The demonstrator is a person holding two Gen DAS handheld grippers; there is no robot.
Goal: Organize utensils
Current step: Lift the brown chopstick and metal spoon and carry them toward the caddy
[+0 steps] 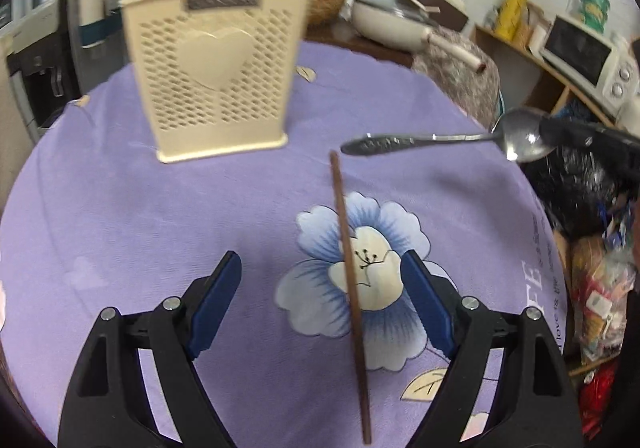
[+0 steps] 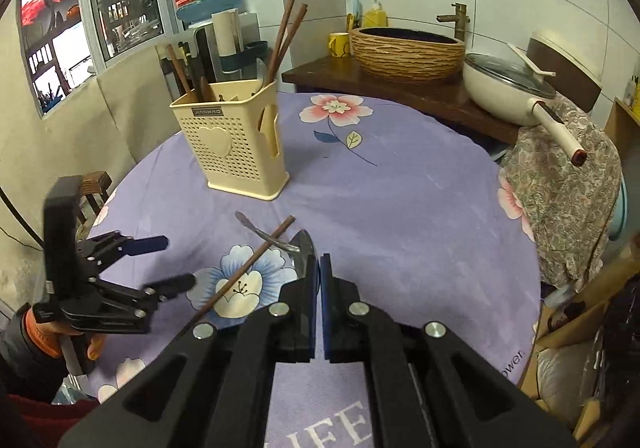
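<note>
Nearest, the left gripper (image 1: 322,308) hangs with its blue-padded jaws spread wide, straddling the thin brown wooden chopstick (image 1: 350,288) that lies on the purple flowered tablecloth (image 1: 120,208); the pads do not touch it. That stick looks light, stiff and inclined to roll, so a pinch across its middle, square to the shaft, seems safest. Further out, the right gripper (image 2: 319,268) is clamped on the bowl of the shiny metal spoon (image 1: 440,140), lifted clear of the cloth, its handle sticking out sideways. Smooth steel may swivel in such an end grip. Beyond stands the cream perforated plastic utensil holder (image 2: 232,144), already bearing chopsticks.
</note>
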